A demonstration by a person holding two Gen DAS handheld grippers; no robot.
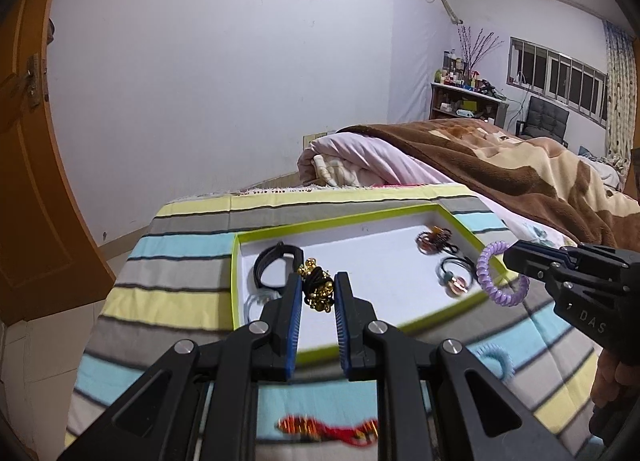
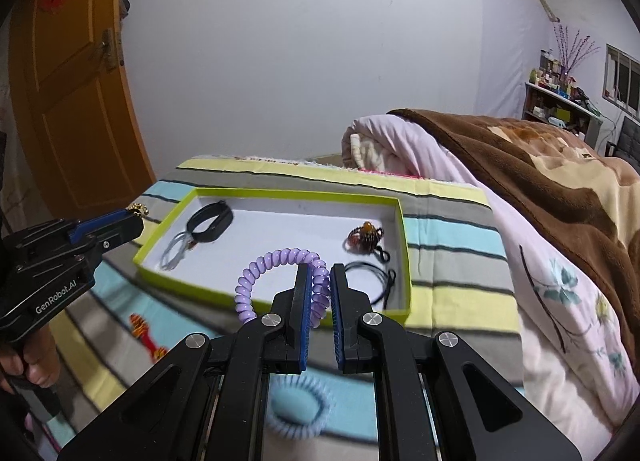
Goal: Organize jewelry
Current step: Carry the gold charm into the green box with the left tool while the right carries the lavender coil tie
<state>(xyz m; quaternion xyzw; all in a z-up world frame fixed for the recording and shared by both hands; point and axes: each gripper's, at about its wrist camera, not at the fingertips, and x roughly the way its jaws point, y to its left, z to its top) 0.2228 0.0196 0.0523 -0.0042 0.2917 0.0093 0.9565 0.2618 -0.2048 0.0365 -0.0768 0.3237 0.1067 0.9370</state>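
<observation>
Above the green-rimmed tray (image 2: 404, 237), right gripper (image 2: 320, 293) jaws clamp a lilac coil band (image 2: 264, 261); left gripper (image 1: 318, 301) jaws pinch gold-beaded black ties (image 1: 318, 287).

My right gripper (image 2: 319, 285), black with blue pads, holds a lilac spiral hair tie (image 2: 276, 273). My left gripper (image 1: 317, 297), same colours, holds a black band with gold beads (image 1: 316, 287). Tray (image 2: 280, 194): lime-green rim, white floor. Bedcover (image 1: 192, 229): stripes of pale yellow, grey, light blue. Blanket (image 2: 540, 165): brown and tan. Door (image 2: 76, 101): orange-brown.
</observation>
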